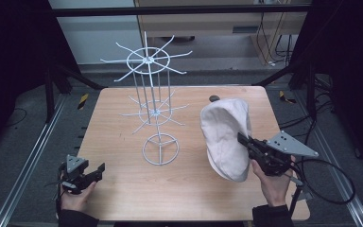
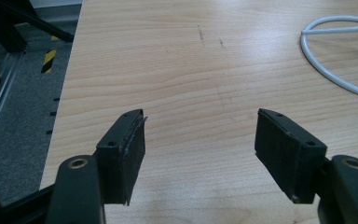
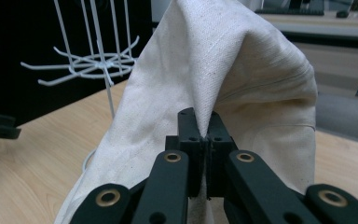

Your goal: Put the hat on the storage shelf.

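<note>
Dim, even light — soft focus

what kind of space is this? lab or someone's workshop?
Most likely a lab recording rig: a bare wooden table inside a dark metal frame, cables trailing over grey carpet, and handheld grippers, the right gripper pinching a cream cloth hat beside a white wire rack.

Looking like a lab test cell: wooden table (image 1: 123,198) sitting inside black frame posts (image 1: 50,90), floor rails (image 1: 26,165) running alongside, hazard tape (image 1: 82,100) marking the floor, cables (image 1: 276,45) trailing behind.
</note>
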